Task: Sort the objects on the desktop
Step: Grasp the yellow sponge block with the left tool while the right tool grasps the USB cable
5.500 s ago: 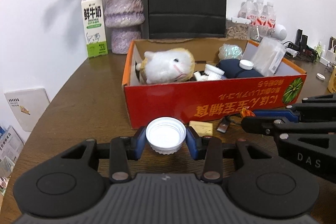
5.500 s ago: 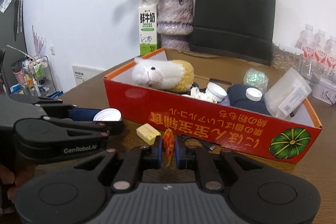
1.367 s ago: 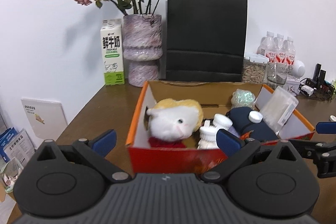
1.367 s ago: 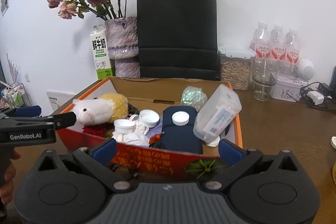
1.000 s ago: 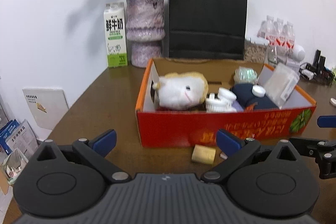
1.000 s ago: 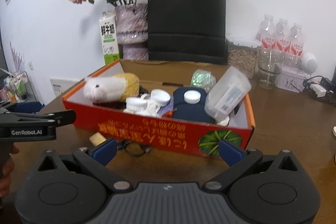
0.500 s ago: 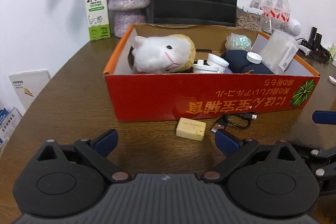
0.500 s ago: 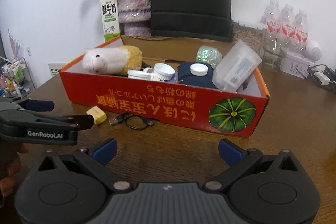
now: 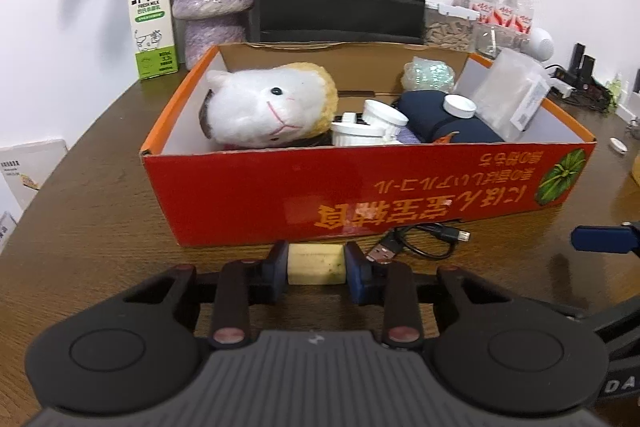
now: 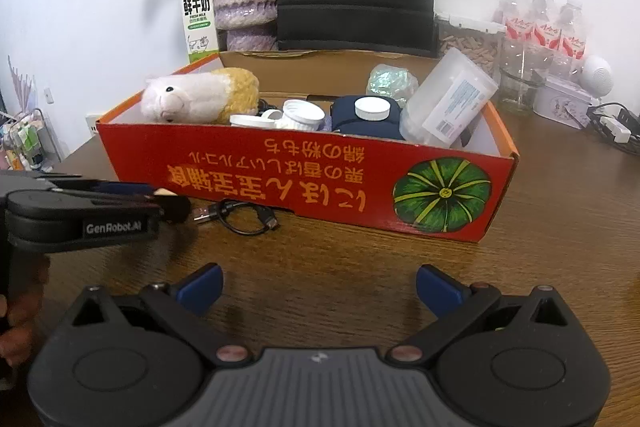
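A pale yellow block [image 9: 316, 263] is gripped between the fingers of the left gripper [image 9: 316, 267] at lower centre of the left wrist view.

The block is pressed on both sides by the blue pads [image 9: 355, 271], just in front of the red cardboard box [image 9: 360, 195], on the brown table [image 9: 88, 227]. A black USB cable [image 9: 416, 243] is seen just right of the block, against the foot of the box. Inside the box, a white plush toy [image 9: 268, 107] is lodged at upper left, with white caps [image 9: 376, 125] and a navy pouch [image 9: 440, 119] beside it. In the right wrist view, the right gripper [image 10: 318, 287] is held with its jaws spread wide and nothing between them, low in the frame.
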### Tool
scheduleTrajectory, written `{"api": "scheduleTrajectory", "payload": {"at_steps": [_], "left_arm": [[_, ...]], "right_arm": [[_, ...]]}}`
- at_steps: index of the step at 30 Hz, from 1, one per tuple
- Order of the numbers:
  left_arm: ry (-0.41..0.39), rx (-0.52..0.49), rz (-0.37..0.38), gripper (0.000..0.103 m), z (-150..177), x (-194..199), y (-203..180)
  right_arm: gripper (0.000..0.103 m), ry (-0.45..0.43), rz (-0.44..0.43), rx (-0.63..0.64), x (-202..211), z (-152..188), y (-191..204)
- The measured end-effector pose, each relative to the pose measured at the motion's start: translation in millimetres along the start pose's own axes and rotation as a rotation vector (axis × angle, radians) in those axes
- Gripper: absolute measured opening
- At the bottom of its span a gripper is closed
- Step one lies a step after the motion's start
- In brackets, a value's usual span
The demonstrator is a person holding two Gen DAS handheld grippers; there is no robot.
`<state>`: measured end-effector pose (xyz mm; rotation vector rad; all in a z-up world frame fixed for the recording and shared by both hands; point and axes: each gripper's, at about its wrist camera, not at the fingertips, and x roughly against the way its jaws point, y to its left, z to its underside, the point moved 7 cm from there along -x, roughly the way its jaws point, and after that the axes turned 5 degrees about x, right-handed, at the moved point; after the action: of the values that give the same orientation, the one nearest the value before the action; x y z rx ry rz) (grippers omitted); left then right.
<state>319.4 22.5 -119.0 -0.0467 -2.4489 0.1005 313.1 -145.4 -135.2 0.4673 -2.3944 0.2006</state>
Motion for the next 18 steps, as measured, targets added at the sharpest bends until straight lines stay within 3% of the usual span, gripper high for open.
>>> {"api": "scheduleTrajectory", "payload": {"at_steps": [14, 18], "left_arm": [[-0.046, 0.042, 0.003, 0.031, -5, 18, 16], [-0.060, 0.052, -0.009, 0.031, -7, 24, 29]], "right_arm": [[0.103, -0.026, -0.005, 0.028, 0, -6, 13], [0.094, -0.068, -0.029, 0.053, 2, -19, 27]]}}
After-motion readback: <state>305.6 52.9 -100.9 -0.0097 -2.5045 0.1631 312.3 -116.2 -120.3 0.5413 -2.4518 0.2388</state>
